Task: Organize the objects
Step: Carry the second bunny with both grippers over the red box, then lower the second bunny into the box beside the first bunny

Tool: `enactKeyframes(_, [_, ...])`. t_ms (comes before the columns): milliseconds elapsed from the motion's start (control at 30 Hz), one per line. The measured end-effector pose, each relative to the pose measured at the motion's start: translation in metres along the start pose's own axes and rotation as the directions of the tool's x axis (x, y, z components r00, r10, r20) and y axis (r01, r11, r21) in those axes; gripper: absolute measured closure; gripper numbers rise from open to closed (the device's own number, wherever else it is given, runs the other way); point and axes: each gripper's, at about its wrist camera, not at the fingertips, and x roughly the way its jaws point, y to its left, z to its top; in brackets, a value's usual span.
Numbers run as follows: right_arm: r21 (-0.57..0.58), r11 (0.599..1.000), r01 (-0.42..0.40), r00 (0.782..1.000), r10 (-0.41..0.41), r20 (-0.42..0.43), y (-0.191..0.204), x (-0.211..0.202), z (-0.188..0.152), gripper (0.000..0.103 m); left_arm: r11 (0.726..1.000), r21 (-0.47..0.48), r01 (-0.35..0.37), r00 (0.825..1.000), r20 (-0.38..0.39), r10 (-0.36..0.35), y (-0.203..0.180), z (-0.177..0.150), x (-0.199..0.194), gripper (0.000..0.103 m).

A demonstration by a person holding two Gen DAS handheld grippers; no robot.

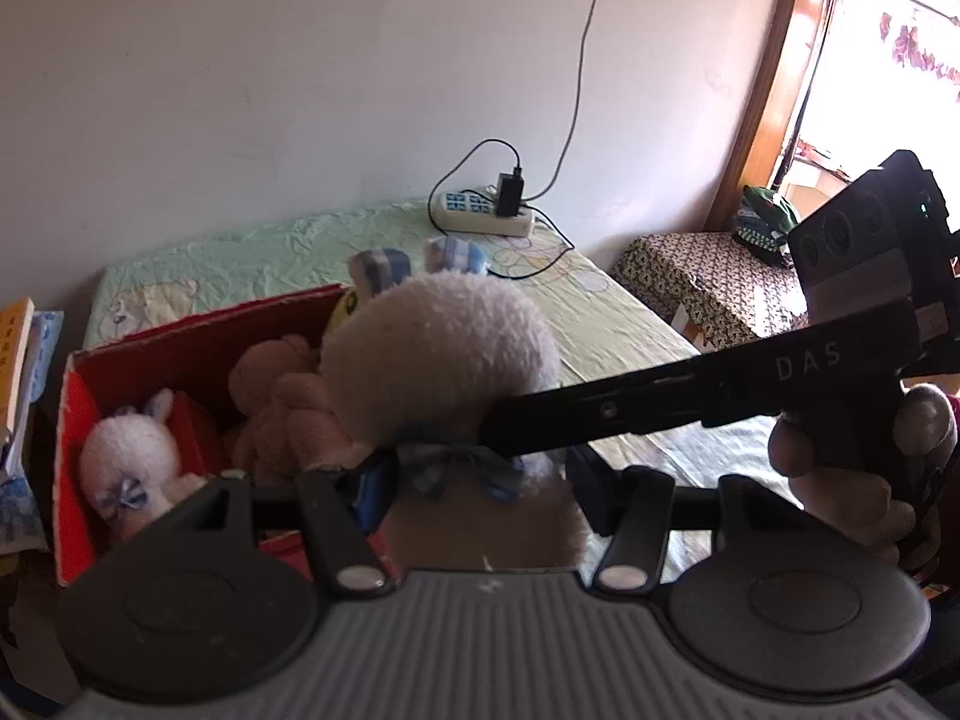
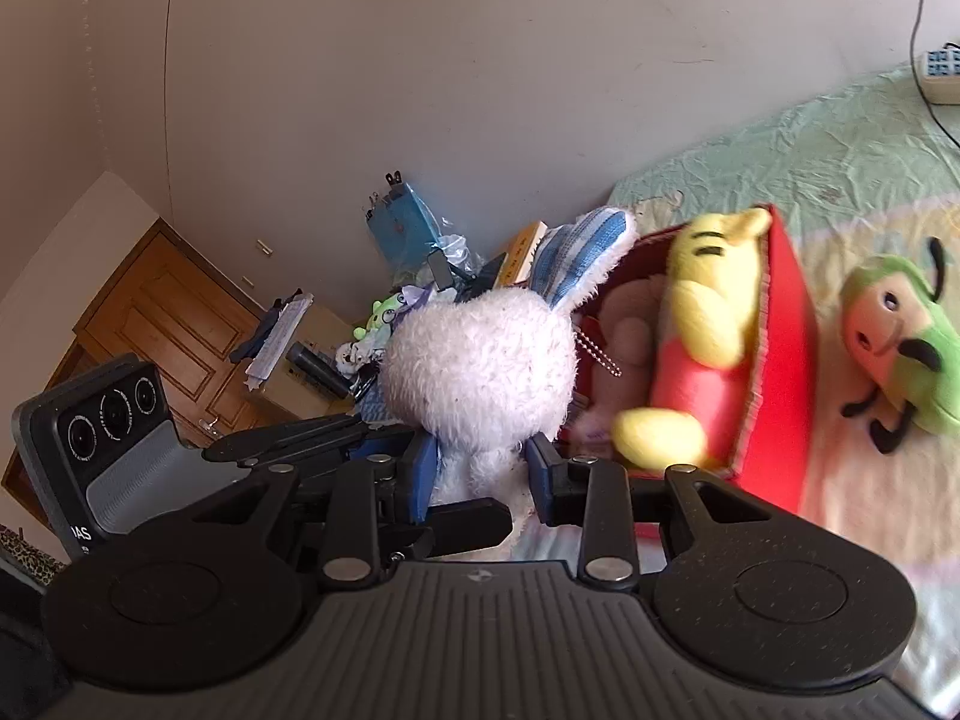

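The fingers (image 2: 423, 468) of the right gripper (image 2: 480, 471) are closed on the body of a white plush rabbit (image 2: 480, 360), just under its round head. The left gripper (image 1: 474, 480) is also closed on this rabbit (image 1: 438, 354), at the neck near the blue checked bow (image 1: 462, 468). The toy hangs between both tools, above the near side of the red box (image 2: 786, 324) that stands on the bed (image 1: 624, 324).

I think the soft fur can slip from the pads, because the body is thin and easy to squeeze. The box already holds a yellow toy (image 2: 708, 324), a pink one (image 1: 282, 402) and a small white rabbit (image 1: 132, 462), so there is little room and the new one may tip over the cardboard edge. The long striped ear (image 2: 576, 252) could catch there.
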Motion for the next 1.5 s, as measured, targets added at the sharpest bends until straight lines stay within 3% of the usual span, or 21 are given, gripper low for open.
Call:
enactKeyframes(333, [-0.027,0.998,0.060,0.998,-0.061,-0.002,0.008,0.059,0.021,0.068,0.998,-0.053,-0.042,0.999,0.008,0.043,0.064,0.009,0.012,0.044])
enactKeyframes(633, [-0.021,0.991,0.135,0.990,-0.136,-0.032,-0.003,0.091,0.025,0.068,0.987,-0.161,-0.021,0.999,-0.027,0.017,0.107,0.008,0.041,0.044])
enactKeyframes(1067, [0.010,0.975,0.222,0.966,-0.218,-0.140,-0.016,0.133,0.026,0.068,0.964,-0.260,-0.045,0.988,-0.154,0.004,0.137,-0.004,0.080,0.042])
enactKeyframes(1500, [0.005,0.970,0.241,0.953,-0.236,-0.189,-0.024,0.151,0.023,0.067,0.959,-0.255,-0.121,0.970,-0.236,0.060,0.142,-0.006,0.098,0.040])
